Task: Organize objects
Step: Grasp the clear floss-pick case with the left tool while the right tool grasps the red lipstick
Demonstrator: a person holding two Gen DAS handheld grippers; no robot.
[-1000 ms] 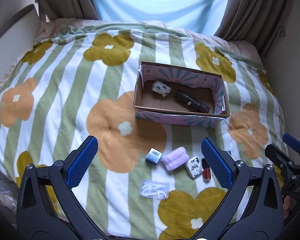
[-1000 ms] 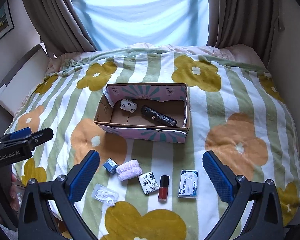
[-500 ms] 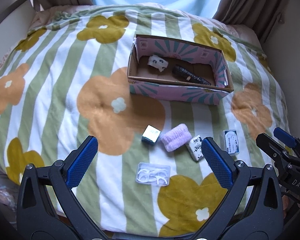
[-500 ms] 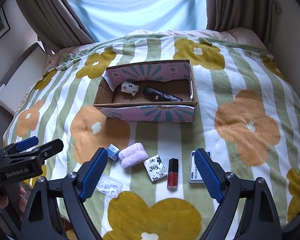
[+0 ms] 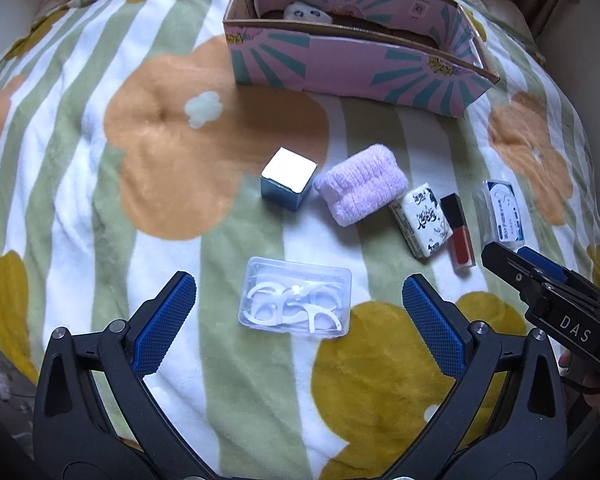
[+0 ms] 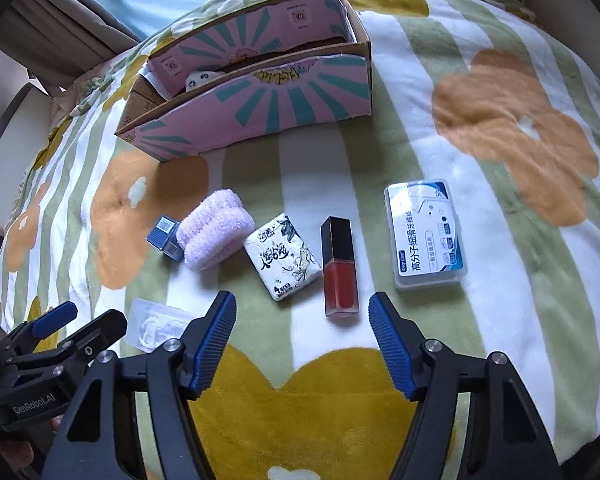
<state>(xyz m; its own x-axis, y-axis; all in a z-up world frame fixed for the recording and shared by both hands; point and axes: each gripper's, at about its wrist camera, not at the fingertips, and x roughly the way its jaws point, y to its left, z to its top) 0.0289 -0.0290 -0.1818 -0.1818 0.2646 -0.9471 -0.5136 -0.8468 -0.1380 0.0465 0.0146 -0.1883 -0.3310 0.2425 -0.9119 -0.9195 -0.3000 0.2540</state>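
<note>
- left gripper (image 5: 299, 300) jaws wide, empty; hovers over clear floss-pick case (image 5: 295, 305), which sits between the blue pads
- right gripper (image 6: 302, 340) jaws wide, empty; just short of red lip gloss tube (image 6: 338, 267)
- row on floral blanket (image 6: 500, 128): small blue box (image 6: 165, 237), pink rolled towel (image 6: 215, 233), tissue pack (image 6: 284, 257), gloss, floss box (image 6: 425, 235)
- pink carton (image 6: 268, 104) beyond the row; a white item inside, mostly hidden
</note>
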